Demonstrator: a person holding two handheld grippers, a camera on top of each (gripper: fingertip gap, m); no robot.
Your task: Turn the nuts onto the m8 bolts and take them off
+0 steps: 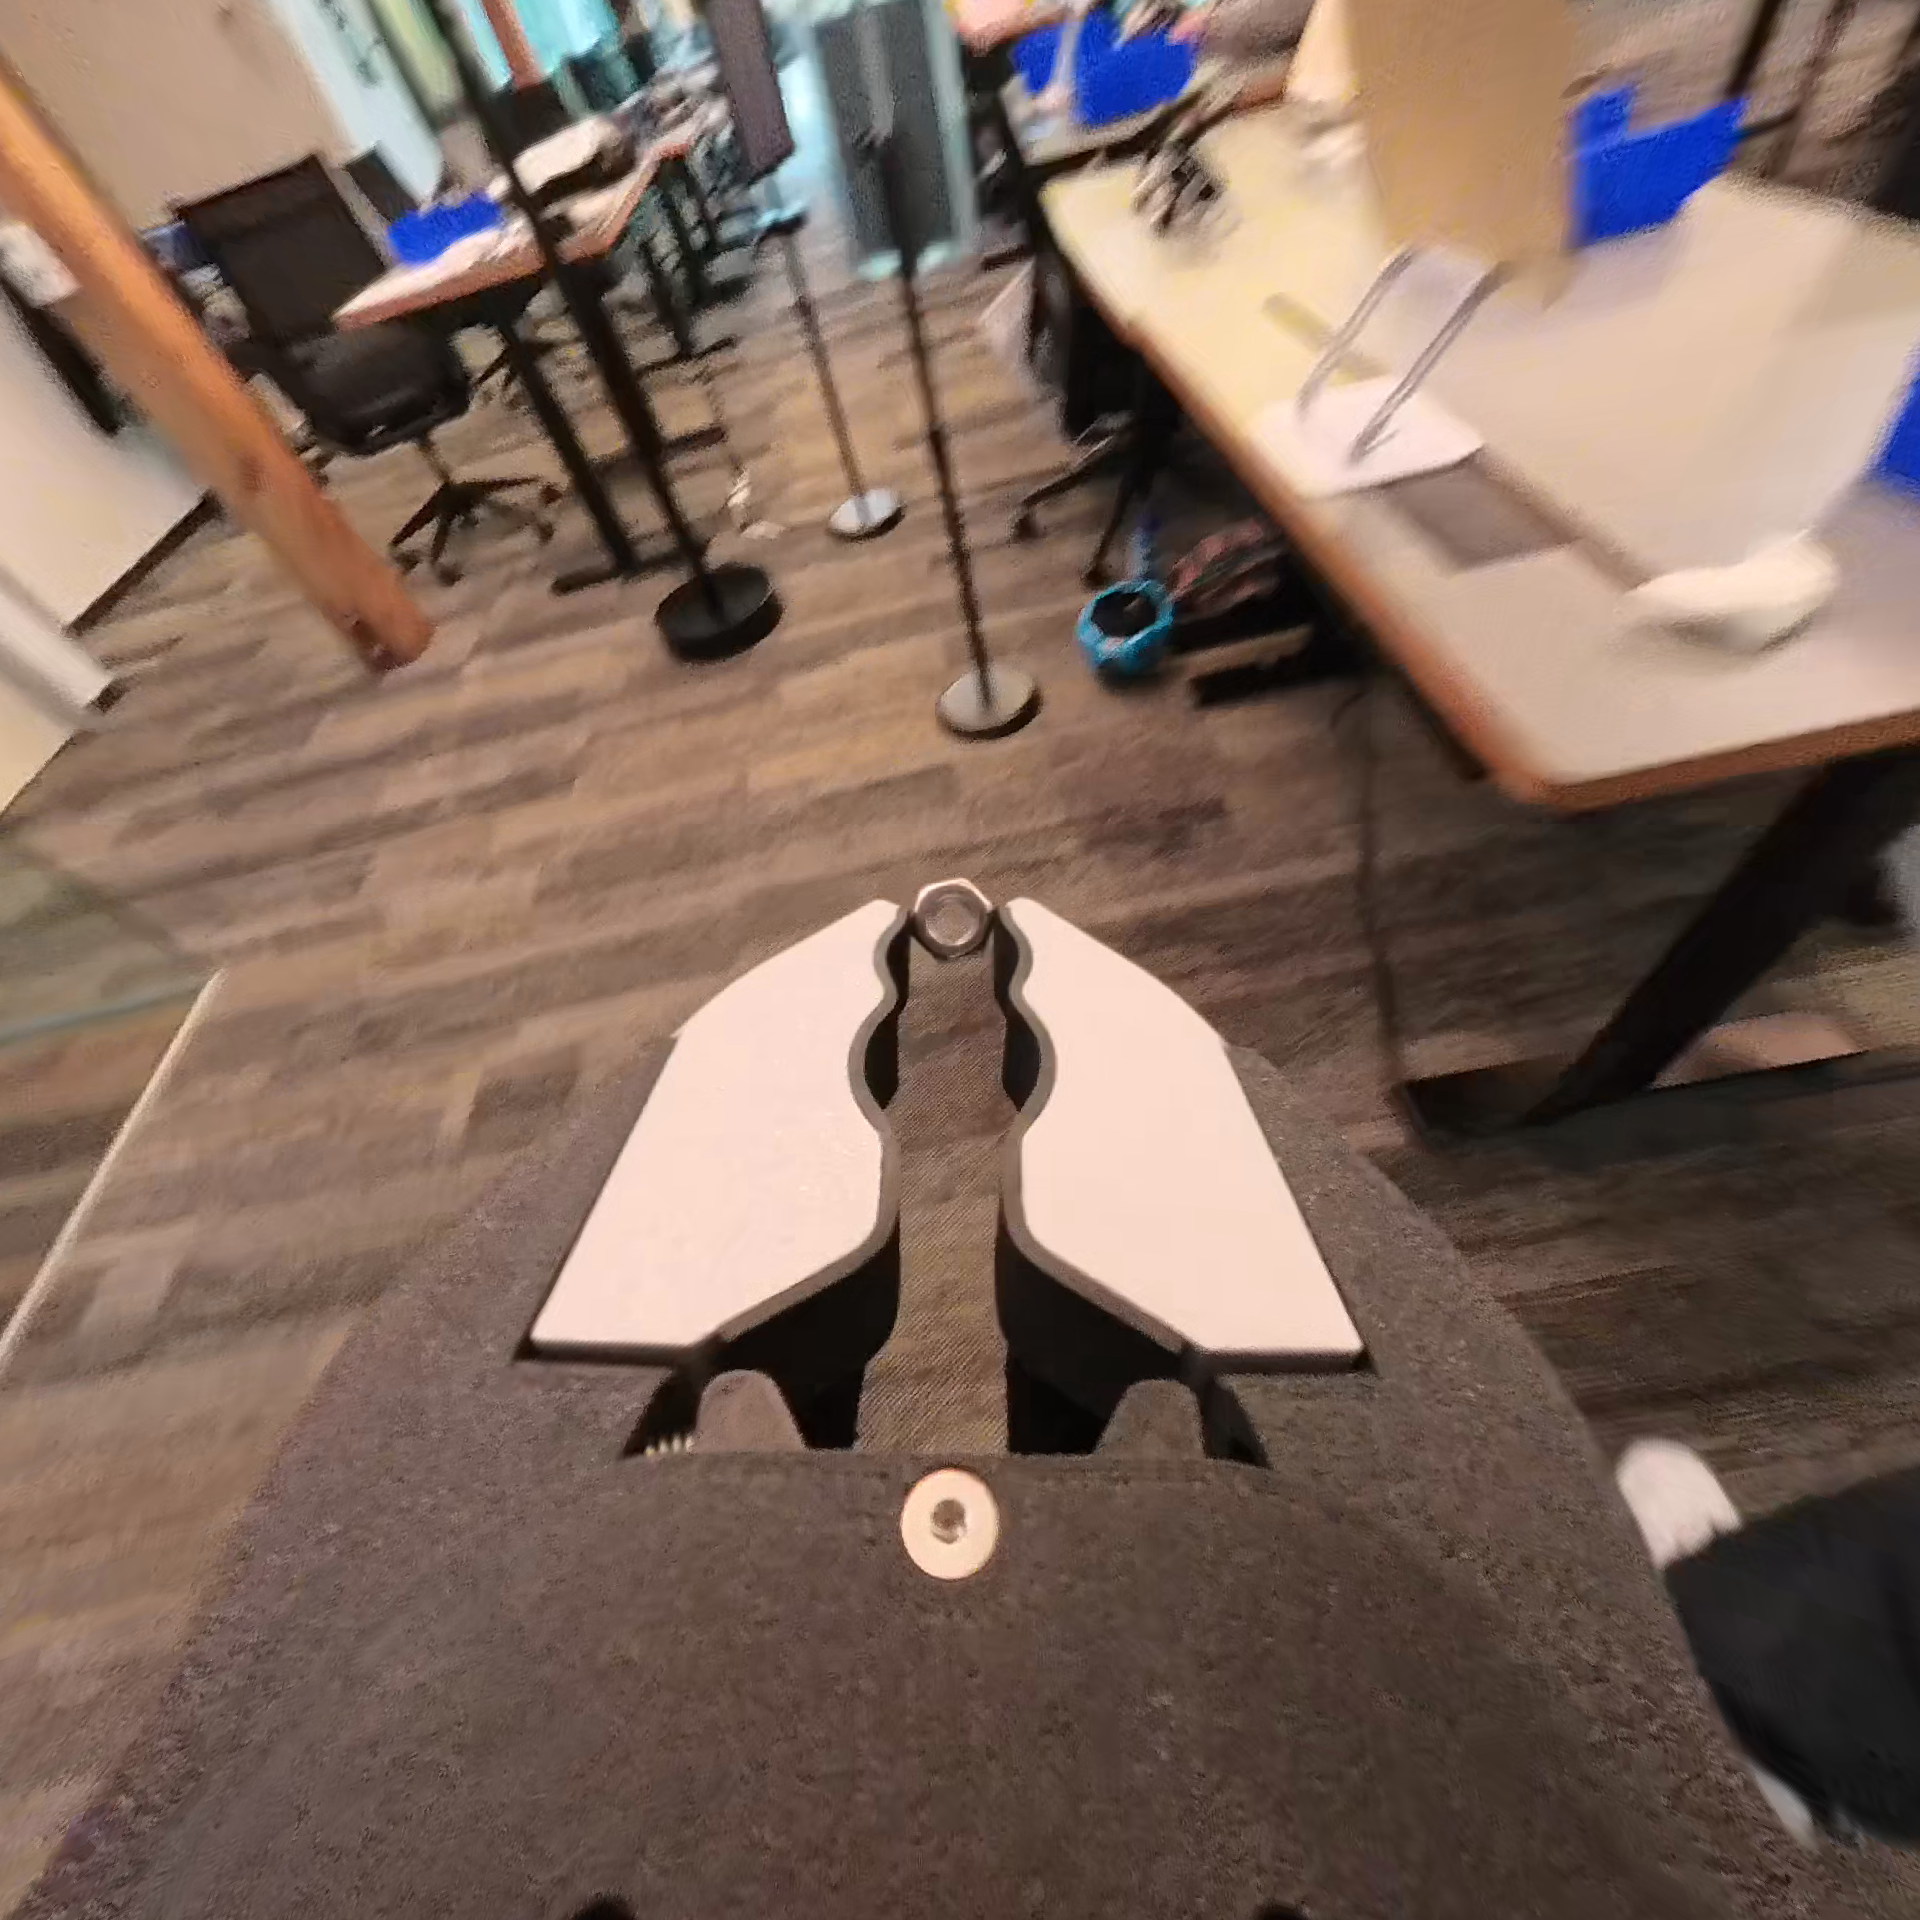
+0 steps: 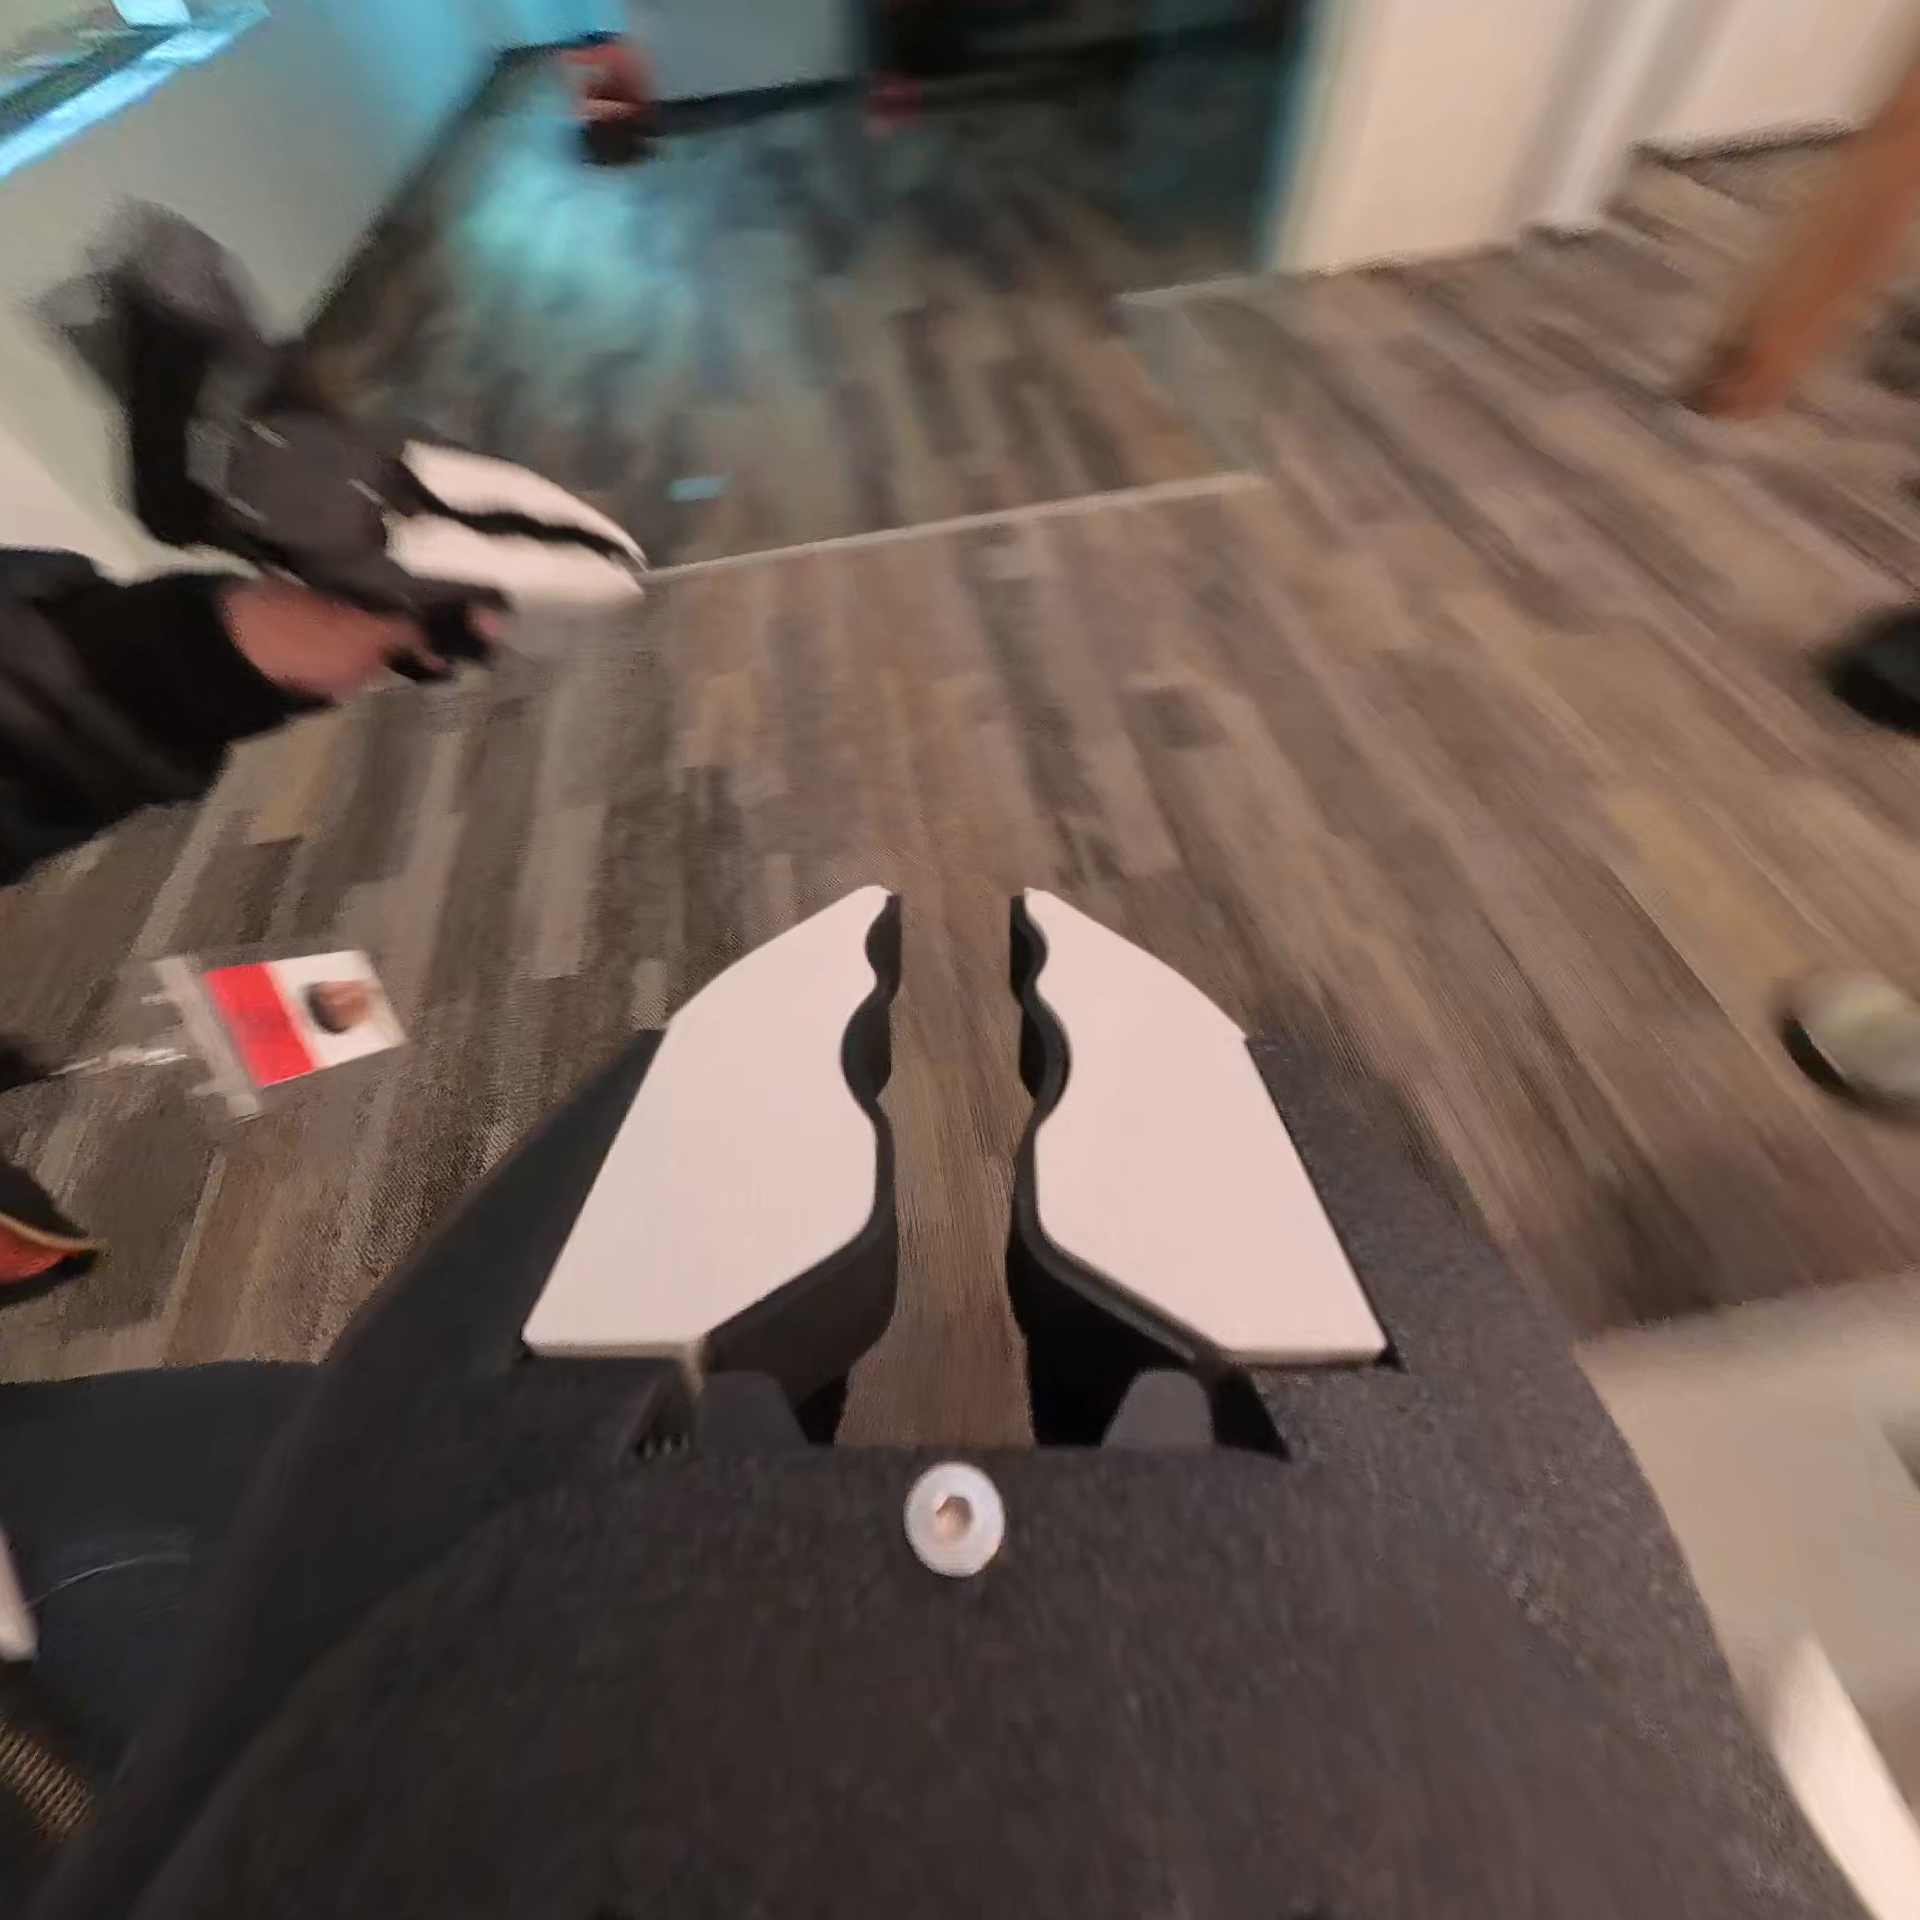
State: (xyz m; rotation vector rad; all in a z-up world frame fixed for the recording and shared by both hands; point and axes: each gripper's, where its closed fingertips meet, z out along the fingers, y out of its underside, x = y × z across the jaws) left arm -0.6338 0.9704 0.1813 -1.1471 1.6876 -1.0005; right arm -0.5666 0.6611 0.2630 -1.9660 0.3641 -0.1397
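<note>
My left gripper is shut on a silver hex nut, pinched at the very tips of its white fingers, and holds it in the air above the carpeted floor. My right gripper is open with nothing between its white fingers; only floor shows through the gap. The left gripper also shows at the left of the right wrist view, held by a hand in a dark sleeve. No bolt is in view. Both views are blurred by motion.
A pale work table stands at the right of the left wrist view, with blue bins behind. Black stand poles, chairs and a wooden post stand farther off. A badge card lies on the floor. Spacing between my two grippers at the tips: around 30 cm.
</note>
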